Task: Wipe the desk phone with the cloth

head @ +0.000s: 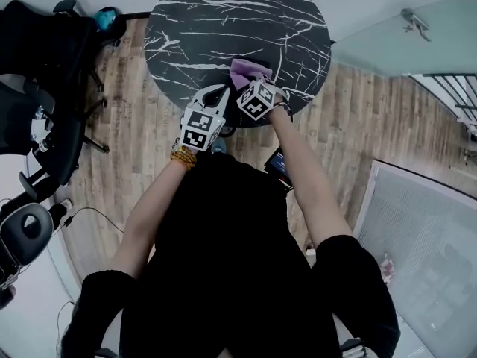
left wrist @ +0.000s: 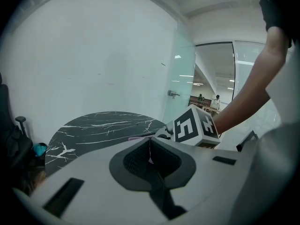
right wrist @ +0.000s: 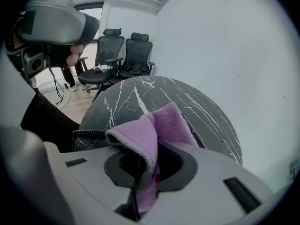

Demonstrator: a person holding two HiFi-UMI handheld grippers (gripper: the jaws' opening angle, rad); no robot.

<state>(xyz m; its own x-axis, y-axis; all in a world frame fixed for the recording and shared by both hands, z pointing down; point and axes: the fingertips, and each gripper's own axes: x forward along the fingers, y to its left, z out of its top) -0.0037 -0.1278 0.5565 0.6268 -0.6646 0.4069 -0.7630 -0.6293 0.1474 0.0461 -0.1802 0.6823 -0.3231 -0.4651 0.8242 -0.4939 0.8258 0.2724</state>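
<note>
One cloth (right wrist: 159, 123) — right gripper (right wrist: 143, 165) clamped, phone hidden

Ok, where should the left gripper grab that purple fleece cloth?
Probably the folded flap of the purple fleece cloth, standing free above the shut jaws of the right gripper; come from the left, where the empty left gripper sits. Lower down it's pinched.
</note>
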